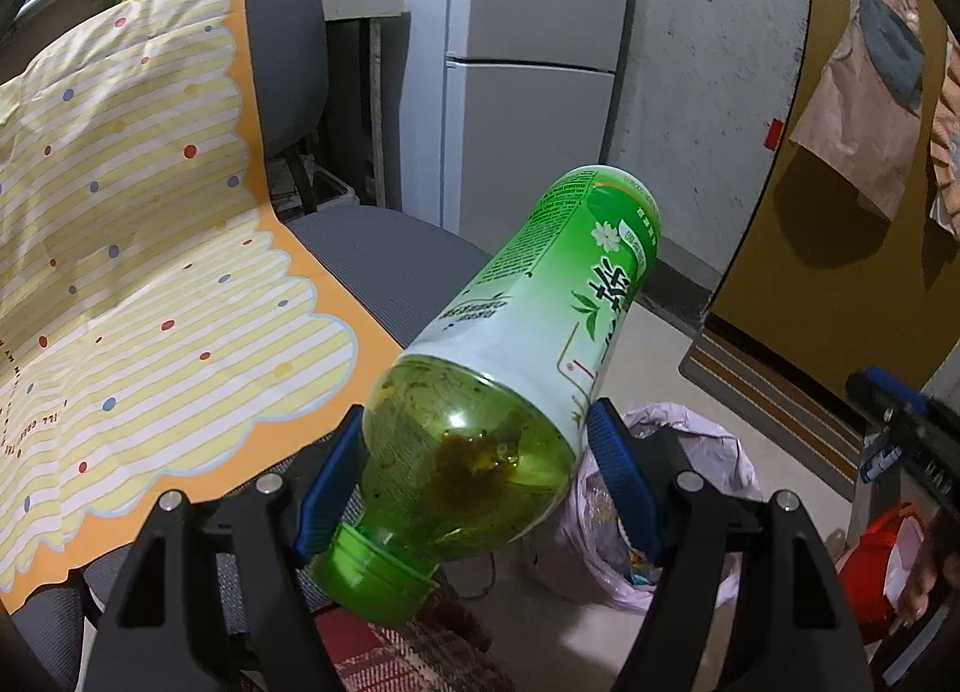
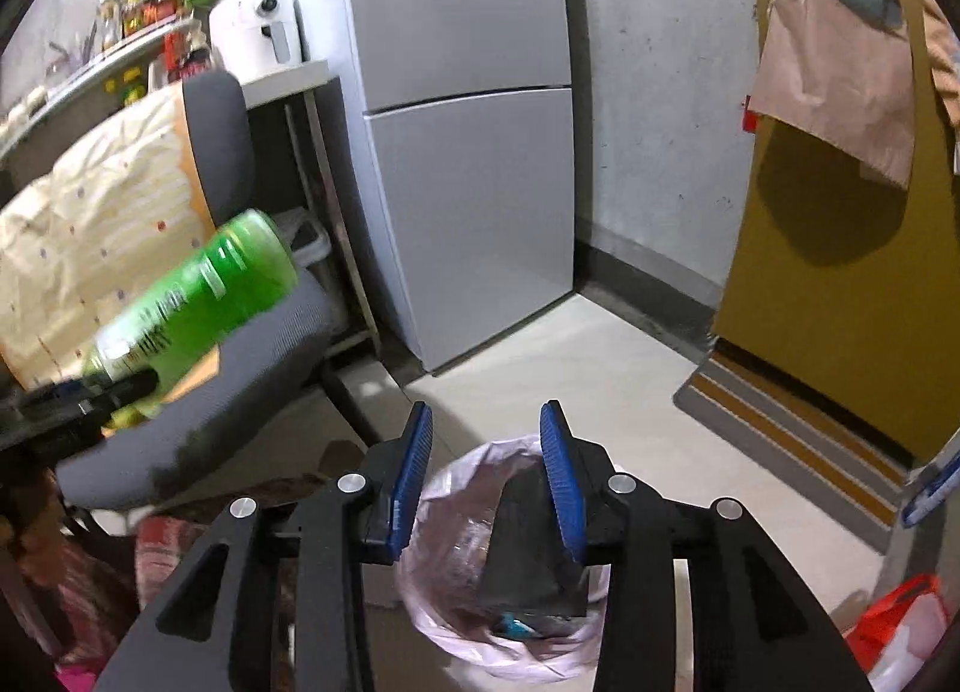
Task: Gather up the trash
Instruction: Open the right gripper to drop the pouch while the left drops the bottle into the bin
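Note:
My left gripper (image 1: pixel 480 482) is shut on a green tea bottle (image 1: pixel 510 368), gripped near its neck, green cap toward the camera, base pointing up and away. Dark dregs sit inside it. The bottle is held in the air beside the chair and shows blurred in the right wrist view (image 2: pixel 198 296). My right gripper (image 2: pixel 486 482) is open and empty, right above a bin lined with a pale pink bag (image 2: pixel 444 620) that holds dark trash. The same bin (image 1: pixel 690 512) lies below and right of the left gripper.
A grey office chair (image 1: pixel 372 254) carries a yellow striped cloth (image 1: pixel 132 248). A grey fridge (image 2: pixel 456 152) stands behind. A yellow door (image 2: pixel 840 296) with a striped mat is at right. A red bag (image 2: pixel 900 620) lies on the floor at lower right.

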{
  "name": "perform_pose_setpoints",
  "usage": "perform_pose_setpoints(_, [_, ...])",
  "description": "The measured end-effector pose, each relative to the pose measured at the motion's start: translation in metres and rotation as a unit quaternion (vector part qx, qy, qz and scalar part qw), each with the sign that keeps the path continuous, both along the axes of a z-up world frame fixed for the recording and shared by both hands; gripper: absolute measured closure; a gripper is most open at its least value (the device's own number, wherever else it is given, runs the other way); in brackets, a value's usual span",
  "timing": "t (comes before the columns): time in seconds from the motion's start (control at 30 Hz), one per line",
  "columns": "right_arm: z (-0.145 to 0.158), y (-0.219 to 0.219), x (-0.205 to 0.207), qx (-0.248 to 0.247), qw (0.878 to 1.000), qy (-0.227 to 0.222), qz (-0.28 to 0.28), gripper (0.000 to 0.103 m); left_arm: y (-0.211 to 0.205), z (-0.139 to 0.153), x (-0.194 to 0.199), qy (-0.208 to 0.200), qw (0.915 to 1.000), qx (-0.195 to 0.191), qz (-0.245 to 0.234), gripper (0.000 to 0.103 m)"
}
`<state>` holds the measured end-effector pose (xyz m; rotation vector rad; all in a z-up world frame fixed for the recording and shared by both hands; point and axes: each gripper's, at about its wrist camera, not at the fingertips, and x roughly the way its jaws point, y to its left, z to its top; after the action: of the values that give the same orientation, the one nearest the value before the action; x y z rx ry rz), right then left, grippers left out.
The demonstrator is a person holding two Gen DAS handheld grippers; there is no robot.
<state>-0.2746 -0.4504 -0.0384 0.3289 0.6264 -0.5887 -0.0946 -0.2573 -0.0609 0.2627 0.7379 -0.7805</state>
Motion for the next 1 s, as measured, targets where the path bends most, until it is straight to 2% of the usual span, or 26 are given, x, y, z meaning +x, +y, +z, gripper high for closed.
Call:
perform_pose_setpoints(0.2, [0.014,-0.008,-0.014,0.008,0.999,-0.037,-0.034,0.064,-0.015,-0.013,-0.017,0.008,0.9993,0.013,-0.035,0.031])
perform_pose_setpoints(0.37, [0.024,-0.017,-0.029,0.003,0.996,-0.065,-0.062,0.064,-0.036,-0.021,-0.040,0.012,0.9954,0.015,-0.094,0.031])
perform_pose_setpoints(0.63, [0.035,-0.025,-0.047,-0.013,0.992,-0.086,-0.088,0.064,-0.074,-0.016,-0.060,-0.001,0.9891,0.006,-0.147,0.030])
perform_pose_setpoints(0.7, [0.036,-0.027,-0.048,-0.016,0.992,-0.085,-0.091,0.064,-0.085,-0.017,-0.063,0.009,0.9862,0.001,-0.165,0.026])
perform_pose_setpoints(0.73, [0.035,-0.028,-0.049,-0.016,0.992,-0.084,-0.092,0.064,-0.090,-0.018,-0.066,0.009,0.9849,0.001,-0.173,0.017])
perform_pose_setpoints(0.87, [0.031,-0.029,-0.046,-0.012,0.993,-0.076,-0.089,0.063,-0.089,-0.020,-0.070,-0.008,0.9849,0.007,-0.173,0.014])
perform_pose_setpoints(1.0, [0.026,-0.022,-0.036,-0.007,0.996,-0.064,-0.069,0.061,-0.069,-0.017,-0.056,-0.015,0.9903,0.010,-0.138,0.014])
